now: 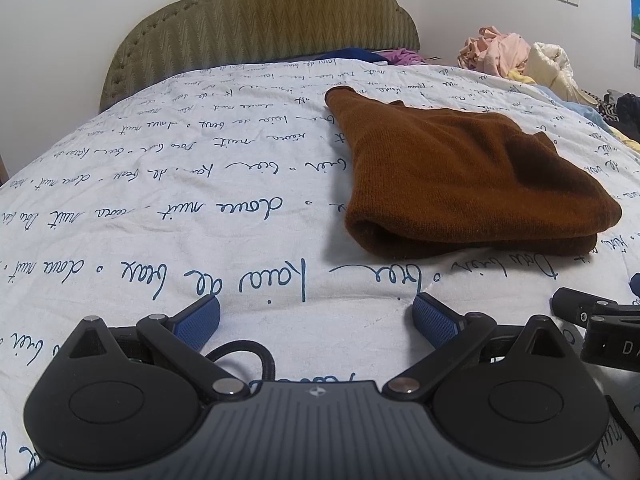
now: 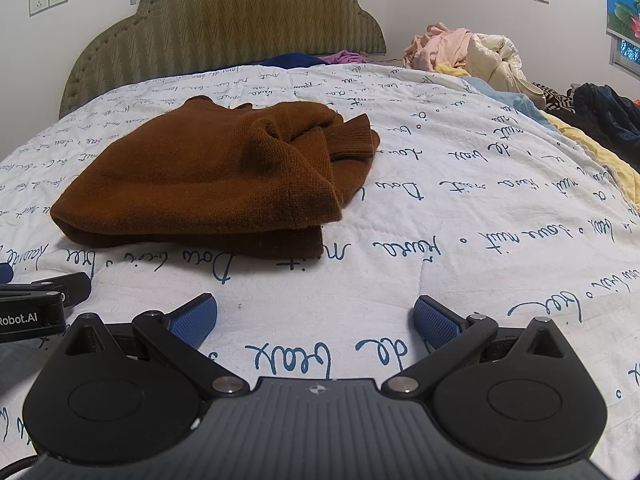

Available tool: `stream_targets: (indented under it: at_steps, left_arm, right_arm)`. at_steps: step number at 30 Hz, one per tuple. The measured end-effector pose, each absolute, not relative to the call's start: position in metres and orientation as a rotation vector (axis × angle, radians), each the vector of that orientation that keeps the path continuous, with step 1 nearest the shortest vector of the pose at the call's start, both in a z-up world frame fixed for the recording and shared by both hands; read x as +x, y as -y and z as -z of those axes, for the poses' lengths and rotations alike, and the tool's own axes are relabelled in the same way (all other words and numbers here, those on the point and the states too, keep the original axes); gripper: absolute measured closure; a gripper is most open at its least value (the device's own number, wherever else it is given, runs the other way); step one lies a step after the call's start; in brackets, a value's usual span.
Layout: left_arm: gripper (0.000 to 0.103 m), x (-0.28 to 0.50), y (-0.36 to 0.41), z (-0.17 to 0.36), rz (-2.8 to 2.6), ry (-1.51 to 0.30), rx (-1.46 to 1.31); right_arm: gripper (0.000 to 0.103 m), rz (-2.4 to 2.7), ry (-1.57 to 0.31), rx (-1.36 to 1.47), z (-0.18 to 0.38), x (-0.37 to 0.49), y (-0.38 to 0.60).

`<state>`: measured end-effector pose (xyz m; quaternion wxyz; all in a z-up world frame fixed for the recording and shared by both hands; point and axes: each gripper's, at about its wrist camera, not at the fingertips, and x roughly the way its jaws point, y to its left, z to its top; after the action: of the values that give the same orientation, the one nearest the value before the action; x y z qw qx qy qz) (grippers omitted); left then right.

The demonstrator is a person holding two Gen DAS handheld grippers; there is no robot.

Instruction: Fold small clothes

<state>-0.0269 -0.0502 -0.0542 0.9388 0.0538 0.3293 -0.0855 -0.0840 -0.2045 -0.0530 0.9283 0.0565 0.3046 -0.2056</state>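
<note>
Nearest the lens in the left wrist view, the left gripper (image 1: 316, 316) sits low over the white quilted bedspread printed with blue cursive writing (image 1: 168, 208), its blue-padded fingers (image 1: 198, 322) spread wide with nothing between them. The right gripper (image 2: 315, 316) is likewise spread apart and empty above the same bedspread (image 2: 460, 240); its black body also shows at about 3 o'clock in the left view (image 1: 600, 328), while the left one's body appears at 9 o'clock in the right view (image 2: 36, 308). Beyond the fingers lies the folded rust-brown knitted sweater (image 1: 460, 184), at about 1 o'clock from the left gripper and 11 o'clock from the right (image 2: 208, 184), flat on the bedspread and clear of both tools, with a ribbed cuff (image 2: 352, 136) bunched at its far right side. Further off, at 2 o'clock, a heap of pink and cream clothes (image 1: 516, 56) rests on the bed edge. At 12 o'clock stands the olive-green scalloped padded headboard (image 1: 264, 28) against a white wall (image 1: 460, 4).
</note>
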Motion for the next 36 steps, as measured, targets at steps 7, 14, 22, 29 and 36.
stream_targets:
  at_steps: [7, 14, 22, 29, 36]
  left_arm:
    - [0.000, -0.0270, 0.0504, 0.0543, 0.174, -0.672, 0.110]
    - [0.000, -0.0271, 0.0506, 0.0543, 0.174, -0.672, 0.110]
    - [0.000, -0.0271, 0.0507, 0.0543, 0.174, -0.672, 0.110]
    - [0.000, -0.0272, 0.0515, 0.0543, 0.174, -0.672, 0.113]
    - [0.000, -0.0275, 0.0517, 0.0541, 0.174, -0.672, 0.112]
  right_arm:
    - [0.000, 0.409, -0.614, 0.136, 0.0524, -0.0844, 0.2054]
    - [0.000, 0.411, -0.614, 0.136, 0.0520, -0.0846, 0.2062]
    - [0.000, 0.417, -0.626, 0.130, 0.0529, -0.0823, 0.2061]
    - [0.000, 0.429, -0.637, 0.115, 0.0539, -0.0780, 0.2053]
    - [0.000, 0.433, -0.632, 0.120, 0.0534, -0.0776, 0.2065]
